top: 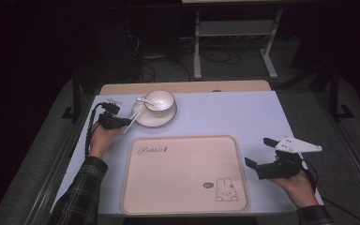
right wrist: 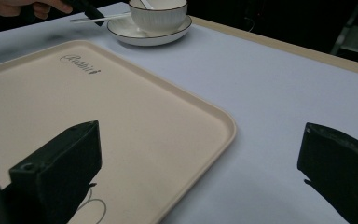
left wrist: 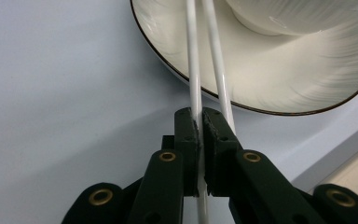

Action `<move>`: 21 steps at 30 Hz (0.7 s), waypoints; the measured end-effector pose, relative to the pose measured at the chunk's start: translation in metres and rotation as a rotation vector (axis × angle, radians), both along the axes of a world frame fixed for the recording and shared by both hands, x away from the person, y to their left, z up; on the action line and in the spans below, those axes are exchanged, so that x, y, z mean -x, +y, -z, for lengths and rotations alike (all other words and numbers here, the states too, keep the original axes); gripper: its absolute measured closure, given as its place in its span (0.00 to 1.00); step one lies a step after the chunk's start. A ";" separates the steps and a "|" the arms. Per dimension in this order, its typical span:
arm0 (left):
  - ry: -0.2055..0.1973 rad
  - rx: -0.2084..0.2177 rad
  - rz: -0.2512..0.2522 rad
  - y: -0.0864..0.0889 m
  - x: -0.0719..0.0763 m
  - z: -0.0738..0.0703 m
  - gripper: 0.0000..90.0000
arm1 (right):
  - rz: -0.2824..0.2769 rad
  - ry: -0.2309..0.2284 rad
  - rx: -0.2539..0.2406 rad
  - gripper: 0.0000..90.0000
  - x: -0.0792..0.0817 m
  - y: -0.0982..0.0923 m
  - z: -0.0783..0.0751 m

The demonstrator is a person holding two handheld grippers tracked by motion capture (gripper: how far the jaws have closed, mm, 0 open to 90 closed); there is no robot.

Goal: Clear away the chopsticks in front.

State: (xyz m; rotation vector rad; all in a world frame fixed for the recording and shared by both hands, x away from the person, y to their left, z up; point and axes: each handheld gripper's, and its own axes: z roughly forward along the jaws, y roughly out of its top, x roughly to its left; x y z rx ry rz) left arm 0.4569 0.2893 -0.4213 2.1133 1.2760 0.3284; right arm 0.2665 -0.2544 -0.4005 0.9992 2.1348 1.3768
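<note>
A pair of white chopsticks [top: 133,118] leans on the rim of a white saucer [top: 154,119] that carries a ribbed white bowl [top: 159,100] with a spoon [top: 143,99] in it. My left gripper [top: 124,123] is at the saucer's near left edge. In the left gripper view its jaws [left wrist: 201,114] are shut on one chopstick [left wrist: 193,70], and the second chopstick [left wrist: 216,65] runs close beside the right jaw. My right gripper [top: 257,151] stands open over the table beside the right edge of a beige tray [top: 185,173], holding nothing; its jaws [right wrist: 200,130] are wide apart.
The tray [right wrist: 121,116] has a rabbit drawing and script lettering and lies at the table's front middle. Light blue table surface [top: 225,112] surrounds it. A wooden strip [top: 187,86] runs along the far edge, with a metal stand [top: 234,28] and cables on the floor behind.
</note>
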 end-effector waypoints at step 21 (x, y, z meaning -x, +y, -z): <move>-0.025 0.036 -0.050 0.034 0.038 -0.023 0.96 | 0.004 -0.002 -0.004 0.00 0.000 -0.001 0.000</move>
